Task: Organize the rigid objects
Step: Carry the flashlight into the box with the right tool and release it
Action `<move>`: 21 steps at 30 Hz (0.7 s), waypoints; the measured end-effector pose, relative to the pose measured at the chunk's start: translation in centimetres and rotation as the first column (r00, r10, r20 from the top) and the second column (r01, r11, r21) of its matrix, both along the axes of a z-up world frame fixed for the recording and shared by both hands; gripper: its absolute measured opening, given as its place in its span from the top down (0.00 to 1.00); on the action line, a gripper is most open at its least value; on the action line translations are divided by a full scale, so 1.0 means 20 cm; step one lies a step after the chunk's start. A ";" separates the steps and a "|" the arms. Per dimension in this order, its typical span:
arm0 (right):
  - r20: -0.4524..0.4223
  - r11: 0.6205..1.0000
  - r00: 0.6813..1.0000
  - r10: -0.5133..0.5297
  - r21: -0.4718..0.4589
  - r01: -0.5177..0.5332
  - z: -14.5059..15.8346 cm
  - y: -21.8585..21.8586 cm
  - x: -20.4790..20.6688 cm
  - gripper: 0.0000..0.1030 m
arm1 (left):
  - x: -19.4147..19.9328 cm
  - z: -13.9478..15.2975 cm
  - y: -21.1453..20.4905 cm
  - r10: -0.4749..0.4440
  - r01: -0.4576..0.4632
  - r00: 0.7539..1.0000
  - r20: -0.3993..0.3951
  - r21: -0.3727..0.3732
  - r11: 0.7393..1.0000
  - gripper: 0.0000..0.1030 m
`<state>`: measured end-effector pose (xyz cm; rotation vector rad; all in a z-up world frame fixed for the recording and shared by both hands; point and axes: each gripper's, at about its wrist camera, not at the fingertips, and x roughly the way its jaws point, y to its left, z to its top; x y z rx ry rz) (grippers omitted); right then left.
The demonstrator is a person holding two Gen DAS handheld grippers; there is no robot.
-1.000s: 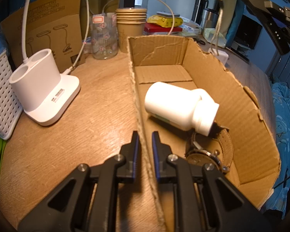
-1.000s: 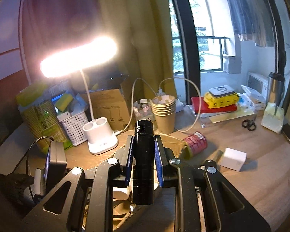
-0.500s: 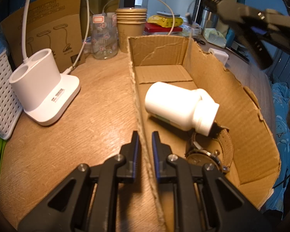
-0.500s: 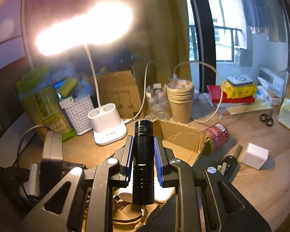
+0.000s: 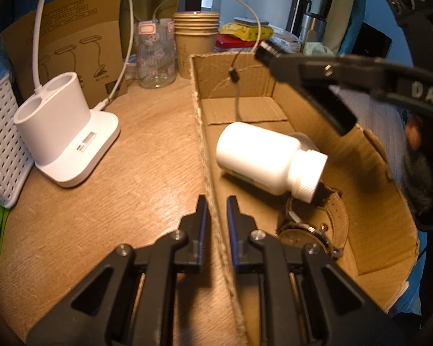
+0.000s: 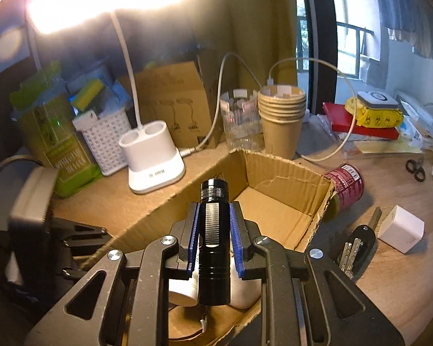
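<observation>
Right claw (image 6: 214, 216) lower, over box (image 6: 285, 173)

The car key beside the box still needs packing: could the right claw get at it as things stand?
Probably not yet. The right claw is shut on the black flashlight above the cardboard box. The car key lies uncovered on the table, so the way looks free once the flashlight is dropped.

bottle (image 5: 262, 161) in box (image 5: 389, 201), above watch (image 5: 309, 230)
</observation>
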<state>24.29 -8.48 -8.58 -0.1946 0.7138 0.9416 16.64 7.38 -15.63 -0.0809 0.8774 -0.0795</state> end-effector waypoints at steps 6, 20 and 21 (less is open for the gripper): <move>0.015 0.998 1.000 0.008 -0.069 -0.007 -0.07 0.05 0.02 0.79 | 0.00 0.00 0.00 0.000 0.000 1.000 0.000 -0.001 1.000 0.86; 0.068 0.959 0.996 0.060 -0.281 -0.038 -0.16 0.16 0.03 0.79 | 0.00 0.00 0.00 0.000 0.000 1.000 0.000 0.000 1.000 0.86; 0.073 0.956 0.995 0.063 -0.292 -0.039 -0.17 0.17 0.03 0.79 | 0.00 0.00 0.00 0.000 0.000 1.000 0.000 -0.001 1.000 0.86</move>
